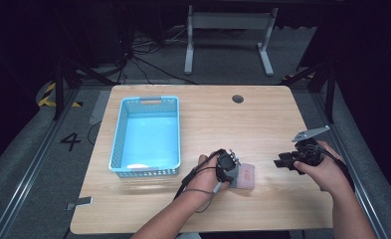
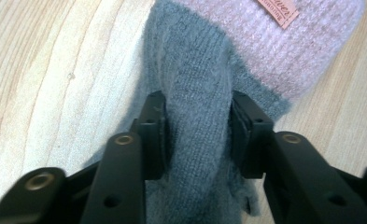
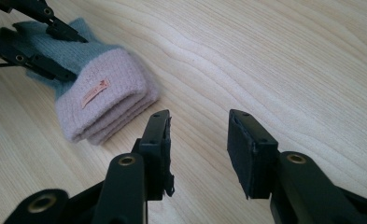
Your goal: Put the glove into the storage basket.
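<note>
Left tool [image 2: 197, 133] pinching sock [image 2: 204, 84], table [image 1: 262, 119] open

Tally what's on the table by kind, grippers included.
Knitted grey-and-pink glove pair: 1
Blue plastic basket: 1
Hand-held grippers: 2, the left hand-held gripper clamped on the gloves' grey part, the right hand-held gripper open beside them
Total: 4

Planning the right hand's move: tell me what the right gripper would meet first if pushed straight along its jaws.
Probably bare wooden table: the right gripper stands open, pointing past the folded grey-and-pink knit glove, which lies off to one side. Depth is uncertain.
</note>
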A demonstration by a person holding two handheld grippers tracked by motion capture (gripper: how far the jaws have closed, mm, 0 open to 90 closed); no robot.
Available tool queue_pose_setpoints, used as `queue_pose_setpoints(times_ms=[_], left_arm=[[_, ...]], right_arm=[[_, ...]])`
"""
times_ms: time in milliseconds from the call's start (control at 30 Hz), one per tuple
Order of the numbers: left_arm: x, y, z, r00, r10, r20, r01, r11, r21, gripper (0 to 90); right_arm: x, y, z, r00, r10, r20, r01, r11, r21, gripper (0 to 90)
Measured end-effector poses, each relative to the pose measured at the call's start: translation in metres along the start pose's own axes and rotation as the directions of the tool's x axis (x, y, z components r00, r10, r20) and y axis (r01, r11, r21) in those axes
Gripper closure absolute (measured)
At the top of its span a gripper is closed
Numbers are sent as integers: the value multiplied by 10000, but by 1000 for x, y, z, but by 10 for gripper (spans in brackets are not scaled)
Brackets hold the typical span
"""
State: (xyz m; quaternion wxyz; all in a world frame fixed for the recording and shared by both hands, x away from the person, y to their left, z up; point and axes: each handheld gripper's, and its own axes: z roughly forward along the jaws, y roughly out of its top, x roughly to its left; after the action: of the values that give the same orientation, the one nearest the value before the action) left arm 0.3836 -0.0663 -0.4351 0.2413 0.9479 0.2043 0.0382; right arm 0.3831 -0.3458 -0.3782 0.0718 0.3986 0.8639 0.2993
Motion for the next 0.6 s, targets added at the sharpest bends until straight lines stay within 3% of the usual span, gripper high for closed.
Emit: queue_pose_setpoints(times_ms=[133, 267, 433, 600], left_arm=[[0, 0, -2, 9999, -145, 10, 145, 9999, -36, 665], [4, 0, -6, 9987, -353, 379, 359, 9992, -154, 677], [6, 0, -20, 9984, -317, 466, 330, 9990, -286, 679], [9, 0, -35, 9964, -254, 814, 313, 9969, -720, 677]], right_arm=[[-3, 1, 0, 10000, 9, -21, -9, 10000, -15, 607], [-4, 4, 2, 10000, 12, -29, -12, 10000, -27, 608], [-5, 8, 3, 9999, -64, -85, 63, 10000, -31, 610], [-7, 13, 5, 9999, -128, -91, 128, 9999, -25, 610]])
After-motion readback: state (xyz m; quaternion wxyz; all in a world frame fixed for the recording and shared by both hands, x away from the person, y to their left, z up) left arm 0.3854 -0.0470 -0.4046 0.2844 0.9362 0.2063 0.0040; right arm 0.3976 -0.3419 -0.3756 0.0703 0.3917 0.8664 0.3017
